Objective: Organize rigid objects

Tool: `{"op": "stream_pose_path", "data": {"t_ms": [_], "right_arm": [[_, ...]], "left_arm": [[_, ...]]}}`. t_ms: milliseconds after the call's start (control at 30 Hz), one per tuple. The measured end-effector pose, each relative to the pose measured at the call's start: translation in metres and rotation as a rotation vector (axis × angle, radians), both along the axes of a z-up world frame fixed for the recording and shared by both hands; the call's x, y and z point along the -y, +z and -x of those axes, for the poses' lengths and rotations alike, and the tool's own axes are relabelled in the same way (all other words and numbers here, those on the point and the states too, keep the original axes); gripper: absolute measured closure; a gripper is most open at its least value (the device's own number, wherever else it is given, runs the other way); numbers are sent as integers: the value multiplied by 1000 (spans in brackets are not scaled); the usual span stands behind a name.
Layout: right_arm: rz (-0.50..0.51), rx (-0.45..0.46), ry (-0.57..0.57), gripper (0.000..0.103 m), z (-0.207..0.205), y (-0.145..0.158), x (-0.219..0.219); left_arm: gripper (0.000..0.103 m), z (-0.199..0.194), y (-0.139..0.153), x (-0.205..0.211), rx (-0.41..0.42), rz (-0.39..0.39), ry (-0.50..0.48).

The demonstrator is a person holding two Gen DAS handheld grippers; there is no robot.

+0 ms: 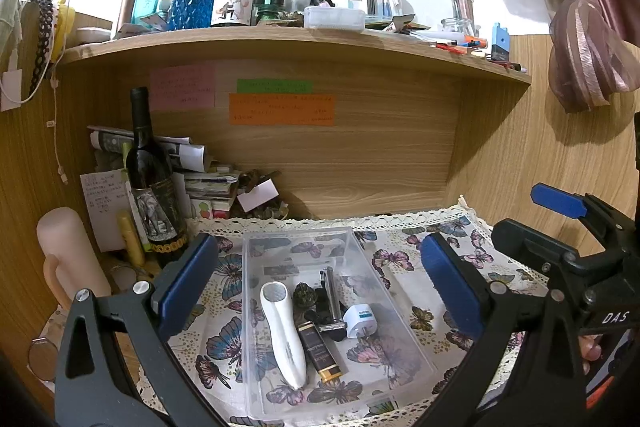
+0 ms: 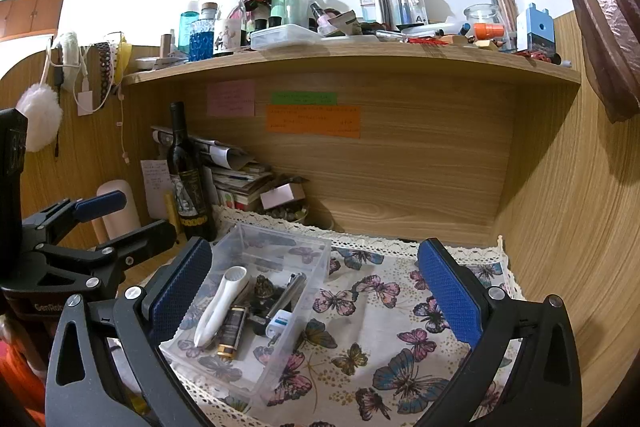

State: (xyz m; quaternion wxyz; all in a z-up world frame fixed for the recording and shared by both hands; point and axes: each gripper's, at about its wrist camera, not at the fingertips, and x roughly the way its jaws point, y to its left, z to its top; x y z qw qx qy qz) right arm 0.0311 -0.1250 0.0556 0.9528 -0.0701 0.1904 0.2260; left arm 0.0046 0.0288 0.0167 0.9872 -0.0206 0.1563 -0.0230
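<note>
Left claw (image 1: 320, 279), black-framed with blue rubber pads, spread wide and gripping nothing. Hovered over a clear rectangular plastic bin (image 1: 260, 379) set on a butterfly-print cloth with lace edging (image 1: 404, 259). Inside the bin, between and just ahead of the pads: a white wand-shaped handheld device (image 1: 282, 335), beside it a black-and-gold tube (image 1: 320, 351), a silver metal razor (image 1: 332, 301), a small dark round lump (image 1: 305, 295), and a white plug adapter with a blue label (image 1: 359, 319). Off to the right of the bin, the right claw (image 1: 496, 219), also spread. At far left, a dark glass wine bottle with an elephant label (image 1: 154, 187) standing upright beside stacked papers (image 1: 200, 179).

Seen from the right wrist: right claw (image 2: 316, 291) spread wide, empty, held above bare cloth (image 2: 380, 327). Bin (image 2: 320, 259) low and to the left, its near wall just beside the left pad (image 2: 180, 291), well apart from the right one. Same contents inside: wand (image 2: 218, 303), tube (image 2: 232, 331), razor (image 2: 286, 293), adapter (image 2: 279, 323). Left claw (image 2: 132, 219) at far left, spread. Wine bottle (image 2: 186, 179) behind the bin, under a cluttered wooden shelf (image 2: 360, 67).
</note>
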Motion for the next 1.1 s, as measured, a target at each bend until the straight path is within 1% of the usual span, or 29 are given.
{"op": "stream_pose_path", "data": {"t_ms": [1100], "right_arm": [[-6,-19,-21,0,-5,-3,-1]], "left_arm": [[0,-6,-4,0,-17,9,-9]]}}
